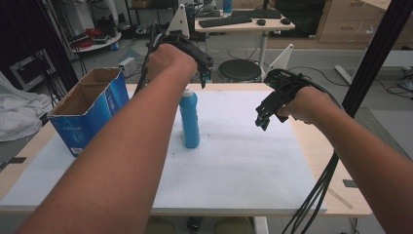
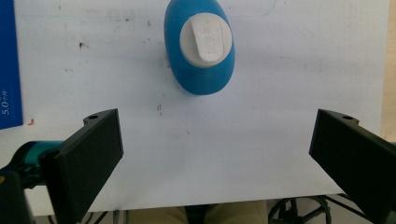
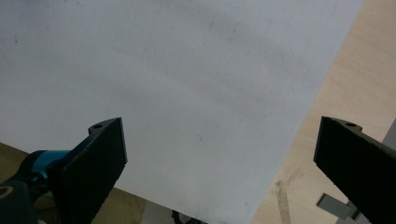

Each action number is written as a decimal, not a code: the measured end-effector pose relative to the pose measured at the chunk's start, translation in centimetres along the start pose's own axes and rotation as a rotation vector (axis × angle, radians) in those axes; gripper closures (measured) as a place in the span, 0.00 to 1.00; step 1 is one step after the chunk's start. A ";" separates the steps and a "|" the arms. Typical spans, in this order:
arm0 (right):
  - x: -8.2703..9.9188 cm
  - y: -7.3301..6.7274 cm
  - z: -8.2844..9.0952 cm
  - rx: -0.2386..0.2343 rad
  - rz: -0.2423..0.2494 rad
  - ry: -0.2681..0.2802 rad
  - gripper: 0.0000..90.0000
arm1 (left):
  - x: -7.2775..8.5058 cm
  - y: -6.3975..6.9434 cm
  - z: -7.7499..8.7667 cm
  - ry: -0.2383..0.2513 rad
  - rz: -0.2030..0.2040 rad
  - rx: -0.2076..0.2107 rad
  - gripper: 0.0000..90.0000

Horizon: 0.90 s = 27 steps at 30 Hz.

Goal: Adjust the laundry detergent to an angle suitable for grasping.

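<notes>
Standing capped blue bottle on white sheet, cardboard box open-topped, both tools gaping, holding nothing

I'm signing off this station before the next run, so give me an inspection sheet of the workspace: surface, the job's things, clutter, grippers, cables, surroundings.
Surface: wooden table covered by a white sheet with a few small dark specks.
Job's things: blue bottle with a white cap, upright on the sheet; open blue cardboard box at the table's left edge.
Clutter: nothing seen on the sheet; a strip of tape on the bare wood at right.
Grippers: left gripper above the bottle, jaws wide open, holding nothing; right gripper over the sheet, open, holding nothing.
Cables: black bundle trailing from the right gripper over the near edge.
Surroundings: round stool, desk with keyboard behind.
</notes>
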State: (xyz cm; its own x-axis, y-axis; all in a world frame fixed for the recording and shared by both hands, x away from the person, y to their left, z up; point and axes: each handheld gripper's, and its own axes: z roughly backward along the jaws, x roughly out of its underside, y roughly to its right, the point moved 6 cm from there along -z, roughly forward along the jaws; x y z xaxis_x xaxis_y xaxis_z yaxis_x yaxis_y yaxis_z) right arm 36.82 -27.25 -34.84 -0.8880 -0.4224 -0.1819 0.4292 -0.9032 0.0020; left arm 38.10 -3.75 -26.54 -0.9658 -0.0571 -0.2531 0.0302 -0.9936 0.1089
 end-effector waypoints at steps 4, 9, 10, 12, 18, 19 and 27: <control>0.1 0.0 0.0 -0.002 0.004 0.001 0.02 | 0.0 0.0 0.0 -0.002 0.000 0.002 0.03; 0.1 0.0 0.0 -0.006 0.005 0.004 0.02 | -0.1 0.1 -0.1 0.000 0.002 -0.001 0.03; 0.1 0.1 0.0 -0.004 0.004 0.001 0.02 | -0.1 0.2 -0.1 0.004 0.005 0.000 0.03; 0.1 0.2 0.0 -0.004 0.005 0.001 0.02 | -0.2 0.1 -0.1 0.008 0.008 -0.002 0.03; 0.2 0.1 -0.2 -0.003 0.004 -0.002 0.02 | 0.0 0.0 -0.3 0.005 0.009 0.001 0.03; 0.1 0.1 -0.2 -0.005 0.004 -0.003 0.02 | 0.0 0.0 -0.3 0.005 0.008 -0.002 0.03; 0.0 -0.1 -0.1 -0.004 0.011 0.001 0.02 | 0.1 0.0 -0.6 0.003 0.009 0.001 0.03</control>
State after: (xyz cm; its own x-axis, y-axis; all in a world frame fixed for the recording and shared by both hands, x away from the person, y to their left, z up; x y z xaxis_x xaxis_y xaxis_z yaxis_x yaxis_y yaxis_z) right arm 36.82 -27.15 -34.97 -0.8831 -0.4320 -0.1829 0.4395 -0.8983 -0.0002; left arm 38.20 -3.82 -27.14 -0.9648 -0.0667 -0.2546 0.0389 -0.9929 0.1127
